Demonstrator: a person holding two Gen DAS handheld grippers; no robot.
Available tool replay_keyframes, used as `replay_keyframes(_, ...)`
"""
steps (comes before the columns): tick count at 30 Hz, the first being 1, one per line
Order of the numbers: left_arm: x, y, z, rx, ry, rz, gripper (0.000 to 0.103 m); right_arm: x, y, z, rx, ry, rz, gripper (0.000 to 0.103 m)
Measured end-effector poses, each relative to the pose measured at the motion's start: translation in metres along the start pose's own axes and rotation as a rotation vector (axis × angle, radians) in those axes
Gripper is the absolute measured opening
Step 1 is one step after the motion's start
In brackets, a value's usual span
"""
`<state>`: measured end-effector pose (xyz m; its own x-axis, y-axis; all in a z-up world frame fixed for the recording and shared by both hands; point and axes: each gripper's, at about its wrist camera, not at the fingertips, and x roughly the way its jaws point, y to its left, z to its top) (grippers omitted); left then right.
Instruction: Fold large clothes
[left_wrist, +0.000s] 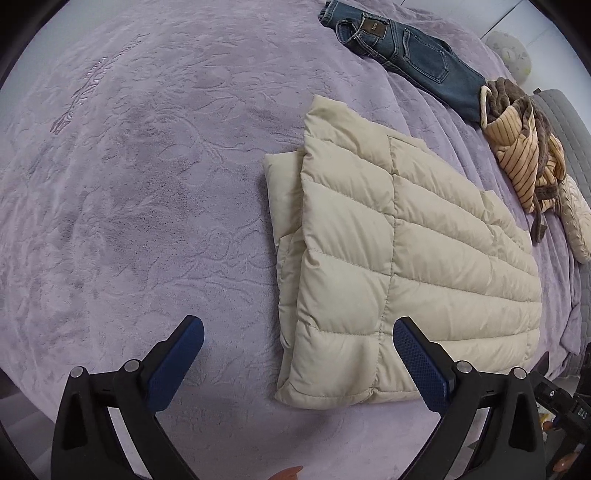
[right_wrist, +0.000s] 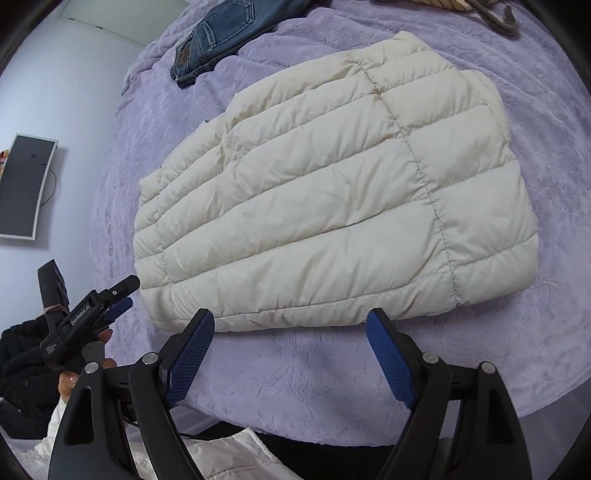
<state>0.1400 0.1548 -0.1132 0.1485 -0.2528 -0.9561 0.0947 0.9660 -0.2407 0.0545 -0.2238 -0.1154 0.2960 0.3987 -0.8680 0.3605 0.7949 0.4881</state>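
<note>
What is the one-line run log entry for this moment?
jacket: folded, on bed | left tongs: open, empty | right tongs: open, empty

"GenRobot.AI" printed on left tool (right_wrist: 123, 295) body; jeans (left_wrist: 406, 51) waistband patch lettering too blurred to read.

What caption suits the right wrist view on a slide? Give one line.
Open right gripper hovers above the purple blanket beside a folded cream puffer jacket, jeans behind.

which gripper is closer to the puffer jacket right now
Right, though only slightly. The right gripper hangs open just off the puffer jacket, at its near edge. The left gripper is open too, off the jacket's near corner, with one finger overlapping it in view.
</note>
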Motion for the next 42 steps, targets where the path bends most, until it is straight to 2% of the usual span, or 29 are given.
replay_keyframes(7, -0.004, 0.012, 0.004, 0.002, -0.012, 0.001, 0.103, -0.007, 0.03, -0.002, -0.135, -0.031, -0.128, 0.086)
replay_keyframes(12, -0.003, 0.022, 0.013, -0.011, -0.019, -0.028, 0.103, -0.013, 0.041, 0.0, -0.165, -0.049, -0.154, 0.086)
replay_keyframes(15, 0.0, 0.03, 0.019, -0.03, -0.017, -0.078, 0.103, -0.012, 0.046, 0.005, -0.174, -0.048, -0.163, 0.086)
replay_keyframes(20, 0.017, 0.04, 0.032, -0.055, 0.035, -0.234, 0.103, -0.004, 0.06, 0.012, -0.2, -0.045, -0.194, 0.086)
replay_keyframes(24, 0.034, 0.043, 0.041, -0.073, 0.075, -0.318, 0.103, 0.005, 0.068, 0.022, -0.203, -0.051, -0.22, 0.086)
replay_keyframes(30, 0.053, 0.045, 0.051, -0.1, 0.1, -0.385, 0.103, 0.014, 0.081, 0.046, -0.239, -0.077, -0.244, 0.086)
replay_keyframes(33, 0.059, 0.042, 0.053, -0.103, 0.097, -0.383, 0.103, 0.024, 0.086, 0.059, -0.274, -0.074, -0.231, 0.085)
replay_keyframes(34, 0.061, 0.041, 0.053, -0.102, 0.096, -0.38, 0.103, 0.028, 0.086, 0.062, -0.283, -0.074, -0.231, 0.073)
replay_keyframes(35, 0.063, 0.039, 0.053, -0.102, 0.095, -0.376, 0.103, 0.033, 0.086, 0.065, -0.292, -0.069, -0.237, 0.05)
replay_keyframes(37, 0.068, 0.036, 0.052, -0.102, 0.096, -0.366, 0.103, 0.047, 0.08, 0.07, -0.294, -0.041, -0.249, 0.023)
replay_keyframes(40, 0.073, 0.031, 0.051, -0.089, 0.094, -0.356, 0.103, 0.065, 0.064, 0.076, -0.267, -0.015, -0.216, 0.017)
replay_keyframes(42, 0.077, 0.028, 0.051, -0.075, 0.097, -0.354, 0.103, 0.075, 0.056, 0.078, -0.256, -0.006, -0.198, 0.017)
